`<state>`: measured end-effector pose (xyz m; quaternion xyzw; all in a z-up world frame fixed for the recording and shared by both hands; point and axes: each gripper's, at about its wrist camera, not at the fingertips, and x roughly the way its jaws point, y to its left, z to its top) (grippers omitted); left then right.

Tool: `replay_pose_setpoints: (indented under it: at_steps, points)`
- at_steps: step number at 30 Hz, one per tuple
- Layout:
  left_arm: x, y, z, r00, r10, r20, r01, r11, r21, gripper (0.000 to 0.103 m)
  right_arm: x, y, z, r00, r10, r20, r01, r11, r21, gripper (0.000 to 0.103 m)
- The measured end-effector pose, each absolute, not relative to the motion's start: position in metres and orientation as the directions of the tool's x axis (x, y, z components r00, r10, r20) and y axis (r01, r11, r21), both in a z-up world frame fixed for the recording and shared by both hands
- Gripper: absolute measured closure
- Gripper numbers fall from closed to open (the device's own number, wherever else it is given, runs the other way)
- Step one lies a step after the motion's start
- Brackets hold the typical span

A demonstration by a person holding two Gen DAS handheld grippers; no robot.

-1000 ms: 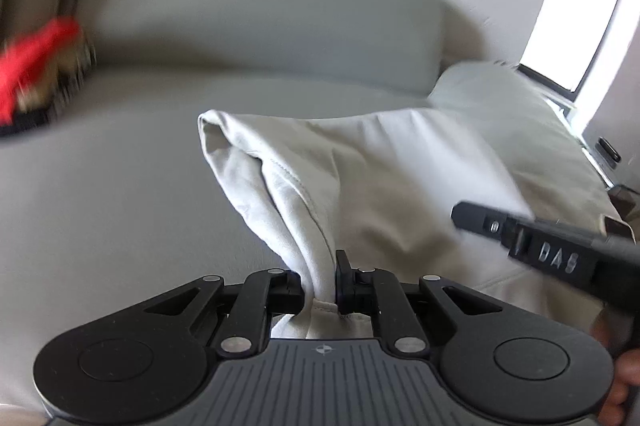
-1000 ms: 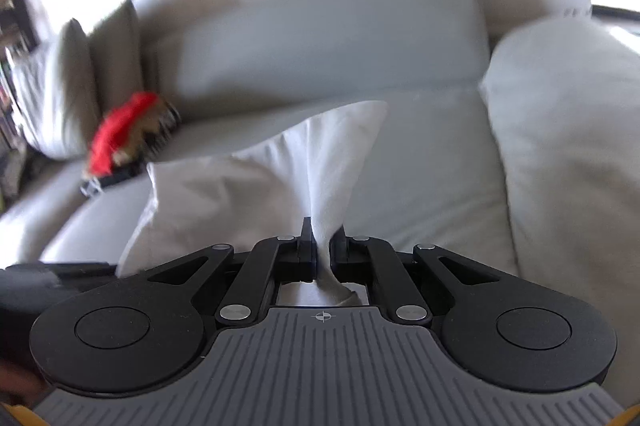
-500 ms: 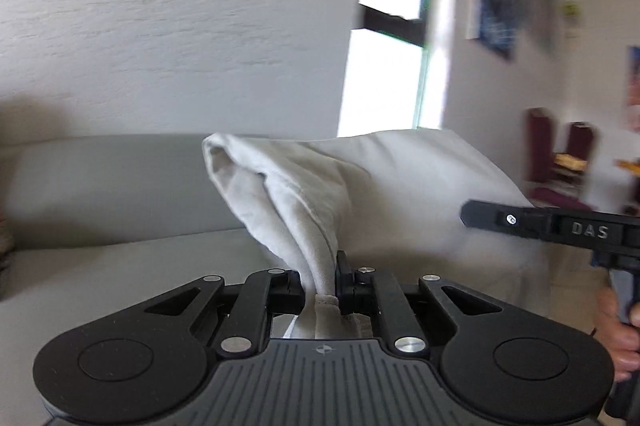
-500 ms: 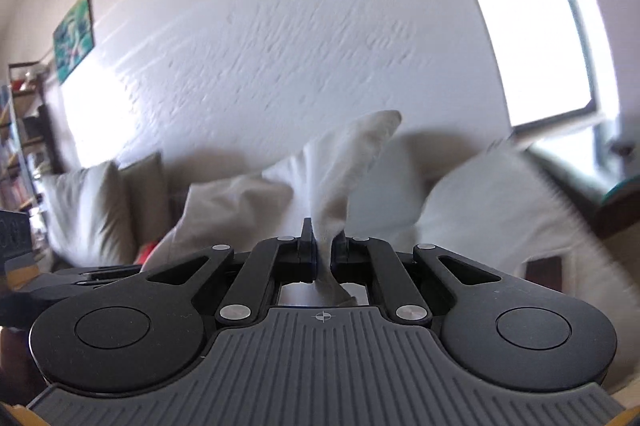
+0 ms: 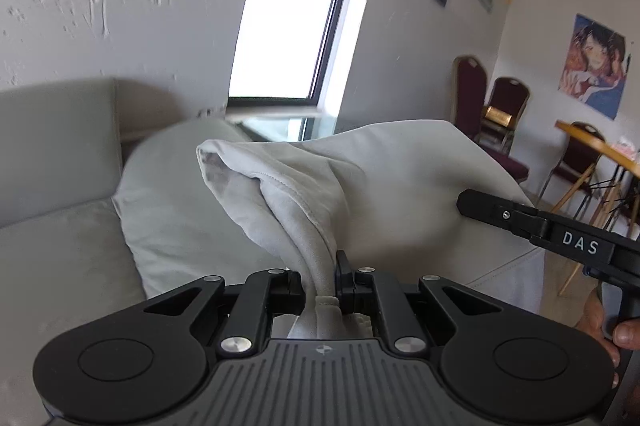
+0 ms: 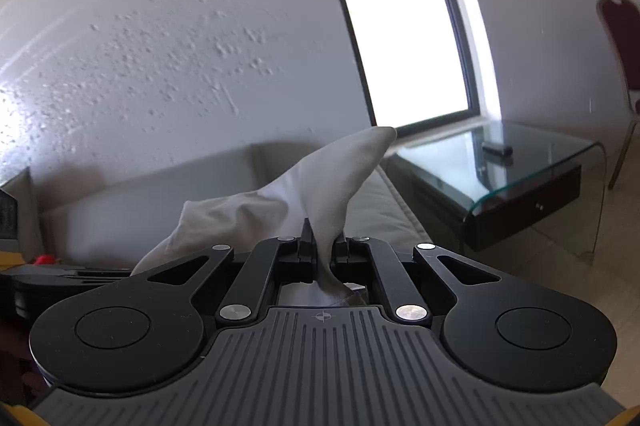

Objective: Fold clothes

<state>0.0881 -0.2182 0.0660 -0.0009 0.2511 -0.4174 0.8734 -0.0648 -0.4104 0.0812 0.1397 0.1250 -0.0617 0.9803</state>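
left gripper [image 5: 320, 276]: closed on a bunched hem of the pale grey garment [image 5: 384, 182]; the cloth is pinched between both jaws.
right gripper [image 6: 320, 252]: likewise clamped on a narrow twist of the same garment [image 6: 320, 182], which rises to a free point.
garment position: held aloft between the two grippers, in front of the grey sofa [image 5: 52, 162] and clear of its seat in both views.
surroundings: a glass side table [image 6: 520, 162] stands beside the sofa end; a window [image 5: 288, 26] is seen behind.
stage (judged): the cloth is spread in the air, ahead of being laid flat.
risk, slippage: only thin edges are gripped, so a sharp shake could pull an edge free.
risk, uneven fold: the bunched hem on the left may be laid down as a wrinkle.
risk, snagging: a low swing to the right could drag cloth over the glass side table.
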Motion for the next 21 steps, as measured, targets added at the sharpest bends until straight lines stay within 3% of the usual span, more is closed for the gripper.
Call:
replay_pose_setpoints:
  at_steps: [6, 8, 10, 12, 13, 18, 20, 21]
  points:
    - [0.137, -0.255, 0.032, 0.514, -0.699, -0.497, 0.689, 0.682, -0.245, 0.093, -0.016, -0.443, 0.046, 0.95, -0.088, -0.301, 0.186, 0.931, 0.315, 0.097]
    - [0.158, -0.266, 0.02, 0.527, -0.681, -0.509, 0.667, 0.702, -0.248, 0.087, 0.008, -0.455, 0.027, 0.925, -0.121, -0.361, 0.24, 0.922, 0.305, 0.092]
    - [0.182, -0.275, 0.002, 0.559, -0.605, -0.566, 0.598, 0.768, -0.23, 0.065, 0.03, -0.467, 0.006, 0.879, -0.181, -0.441, 0.327, 0.902, 0.282, 0.056]
    - [0.196, -0.272, -0.01, 0.59, -0.518, -0.619, 0.51, 0.834, -0.212, 0.073, 0.034, -0.475, -0.011, 0.82, -0.249, -0.516, 0.427, 0.866, 0.26, 0.056]
    - [0.201, -0.267, -0.014, 0.607, -0.475, -0.637, 0.461, 0.863, -0.206, 0.072, 0.032, -0.479, -0.019, 0.795, -0.277, -0.54, 0.466, 0.849, 0.25, 0.056]
    - [0.179, -0.239, -0.011, 0.597, -0.499, -0.628, 0.483, 0.849, -0.214, 0.068, -0.011, -0.473, -0.024, 0.796, -0.291, -0.53, 0.469, 0.851, 0.236, 0.055]
    - [0.166, -0.234, -0.009, 0.569, -0.523, -0.635, 0.521, 0.827, -0.213, 0.074, -0.022, -0.463, -0.016, 0.821, -0.256, -0.51, 0.419, 0.877, 0.235, 0.065]
    - [0.155, -0.237, -0.008, 0.543, -0.55, -0.635, 0.552, 0.803, -0.224, 0.077, -0.024, -0.457, -0.013, 0.835, -0.224, -0.502, 0.374, 0.901, 0.221, 0.077]
